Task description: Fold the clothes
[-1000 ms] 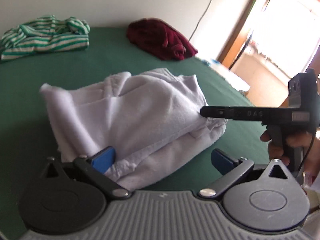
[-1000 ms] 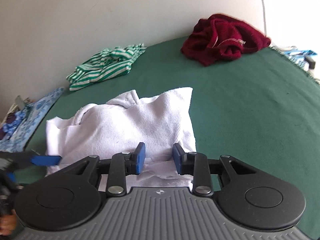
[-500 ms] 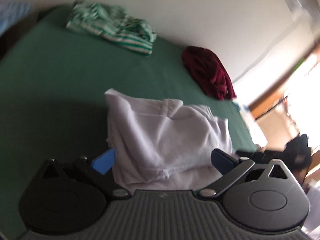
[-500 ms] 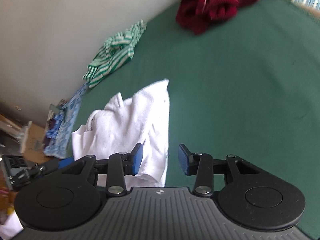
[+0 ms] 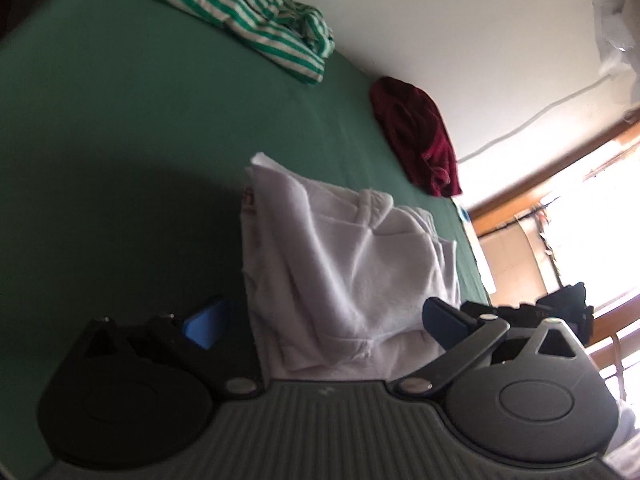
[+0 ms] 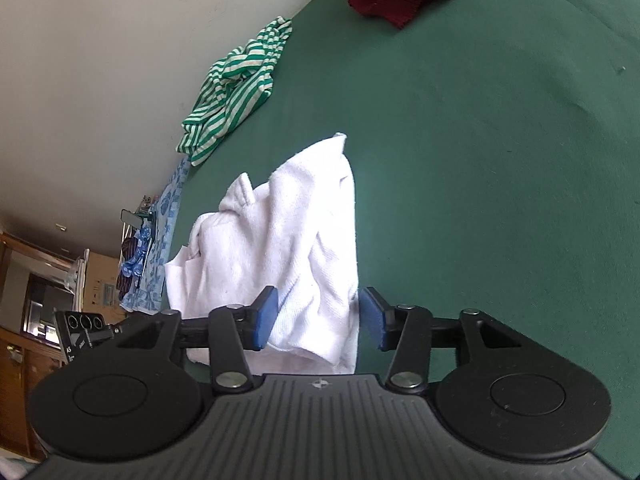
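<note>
Folded white garment (image 5: 344,264) lying on the green surface (image 5: 120,128), near its front edge. Left gripper (image 5: 320,320), jaws spread wide, straddles the near end of the garment without pinching it. Right gripper (image 6: 316,318), jaws likewise apart, brackets the garment's near edge; whether its blue pads (image 6: 266,316) touch the cloth cannot be told. A green-striped garment (image 6: 236,88) and a dark red garment (image 5: 420,140) lie well apart from the white one, along the wall (image 5: 440,20).
</note>
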Motion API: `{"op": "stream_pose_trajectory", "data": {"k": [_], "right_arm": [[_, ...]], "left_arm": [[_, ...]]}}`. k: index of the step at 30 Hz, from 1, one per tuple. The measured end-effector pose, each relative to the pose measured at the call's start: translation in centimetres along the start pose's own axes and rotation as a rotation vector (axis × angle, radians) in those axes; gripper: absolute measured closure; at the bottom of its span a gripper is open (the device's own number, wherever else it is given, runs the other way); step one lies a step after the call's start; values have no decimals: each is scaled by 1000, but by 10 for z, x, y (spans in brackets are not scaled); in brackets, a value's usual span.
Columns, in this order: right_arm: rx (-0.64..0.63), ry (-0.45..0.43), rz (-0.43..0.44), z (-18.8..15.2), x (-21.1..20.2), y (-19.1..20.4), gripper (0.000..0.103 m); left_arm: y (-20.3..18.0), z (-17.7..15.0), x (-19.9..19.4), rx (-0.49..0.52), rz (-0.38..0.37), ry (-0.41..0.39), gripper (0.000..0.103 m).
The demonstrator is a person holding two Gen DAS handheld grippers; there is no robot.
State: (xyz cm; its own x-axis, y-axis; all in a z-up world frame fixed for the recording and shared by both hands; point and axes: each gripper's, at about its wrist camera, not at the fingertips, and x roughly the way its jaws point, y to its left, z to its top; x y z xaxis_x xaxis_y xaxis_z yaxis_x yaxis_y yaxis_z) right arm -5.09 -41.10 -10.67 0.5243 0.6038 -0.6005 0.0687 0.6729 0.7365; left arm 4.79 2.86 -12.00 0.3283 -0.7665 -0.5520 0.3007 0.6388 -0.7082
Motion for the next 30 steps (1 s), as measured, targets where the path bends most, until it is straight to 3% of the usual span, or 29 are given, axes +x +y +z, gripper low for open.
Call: {"op": "stream_pose_trajectory", "data": {"k": [8,20,26,30], "right_arm": [[27,26,75,11,16,-7,48],[-25,98,173,35,49,-4,49],[45,166,186,37,36,-21,54],[33,182,178,38,37,-15,51]], "left_arm": [[7,6,17,3,-123,11,1],[-8,9,37,96,-152,7,1],[-5,16,35,47,-167,73,1],[-5,21,38,-19,-156,95,1]]}}
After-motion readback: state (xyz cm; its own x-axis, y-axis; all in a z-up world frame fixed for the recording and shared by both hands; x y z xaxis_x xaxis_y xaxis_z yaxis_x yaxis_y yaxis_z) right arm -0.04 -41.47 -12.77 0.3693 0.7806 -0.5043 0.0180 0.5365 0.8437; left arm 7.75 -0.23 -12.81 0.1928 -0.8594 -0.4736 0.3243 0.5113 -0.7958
